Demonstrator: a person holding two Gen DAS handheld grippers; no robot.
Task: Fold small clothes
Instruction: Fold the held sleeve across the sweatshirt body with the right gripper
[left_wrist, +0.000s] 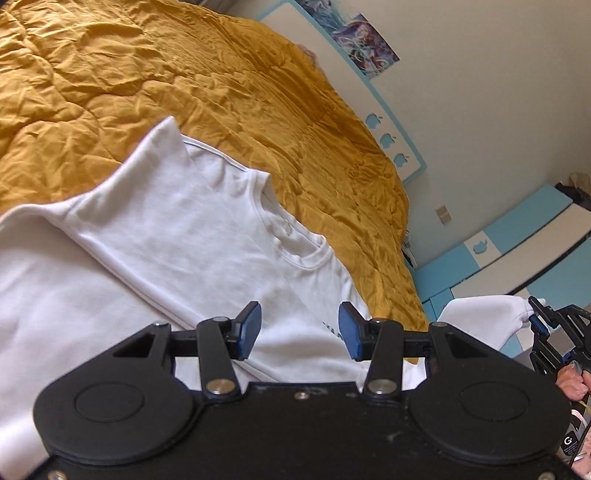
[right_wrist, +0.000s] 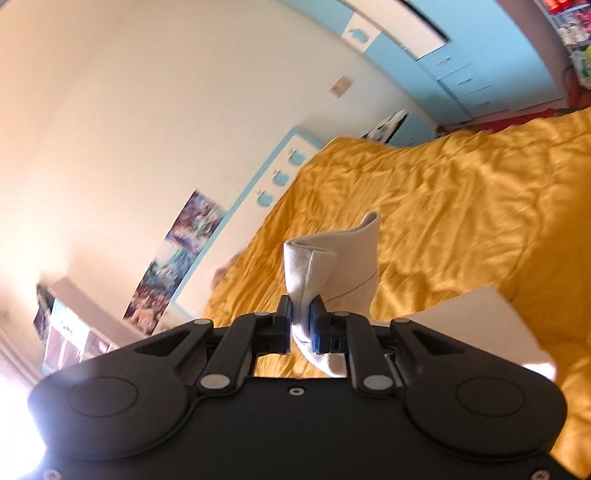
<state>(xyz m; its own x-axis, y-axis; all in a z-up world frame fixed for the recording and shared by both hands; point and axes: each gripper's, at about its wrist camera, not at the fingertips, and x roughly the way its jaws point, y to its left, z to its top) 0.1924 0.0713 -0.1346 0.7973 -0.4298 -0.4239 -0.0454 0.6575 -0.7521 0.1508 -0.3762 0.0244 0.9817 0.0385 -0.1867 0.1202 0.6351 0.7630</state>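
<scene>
White shirt (left_wrist: 192, 236) lies spread on the yellow quilt (left_wrist: 110, 74), neckline twd the headboard, one sleeve already turned in over the body — looks like a fold in progress. Right gripper (right_wrist: 301, 325) is pinched tight on a bunched bit of the shirt's white fabric, prob the other sleeve or a side edge, lifted clear of the bed so it can be carried across. Left gripper (left_wrist: 300, 330) hangs over the shirt's lower part w/ jaws well apart, nothing betw them — free, I'd guess, to pin or smooth the cloth when the fold comes down
</scene>
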